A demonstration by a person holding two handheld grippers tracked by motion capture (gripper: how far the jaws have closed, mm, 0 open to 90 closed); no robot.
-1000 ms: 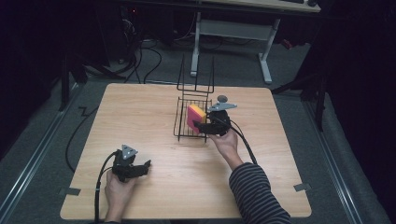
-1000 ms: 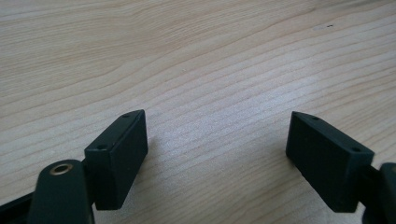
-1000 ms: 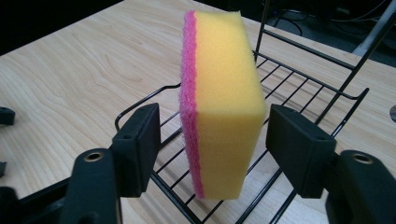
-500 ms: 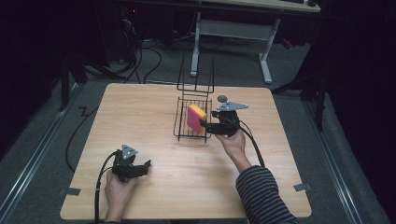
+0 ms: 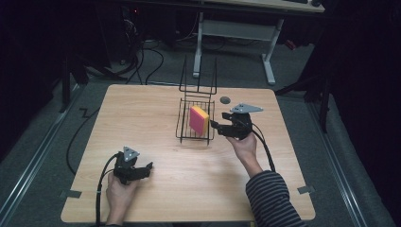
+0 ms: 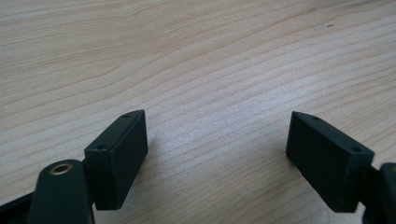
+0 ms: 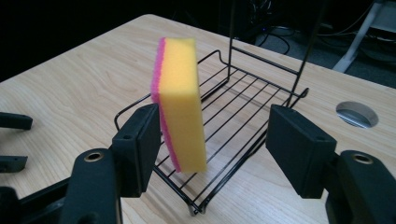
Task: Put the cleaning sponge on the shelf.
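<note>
We have the sponge (image 7: 180, 102) standing on edge in the wire rack (image 5: 195, 135); our right gripper (image 5: 218, 127) is released beside it, its jaws having just narrowed slightly with nothing pinched. Our left gripper (image 5: 147, 168) rests spread on the table (image 5: 156, 104), grasping nothing. Next, we judge, comes pulling the right one clear.

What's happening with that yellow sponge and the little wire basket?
A person holds a gripper in each hand at a wooden table. The yellow and pink sponge stands on edge inside the black wire basket. The right gripper sits just beside the basket, its jaws apart and not pressing the sponge; they have just been closing a little. The left gripper rests open near the table's front edge, holding nothing.
</note>
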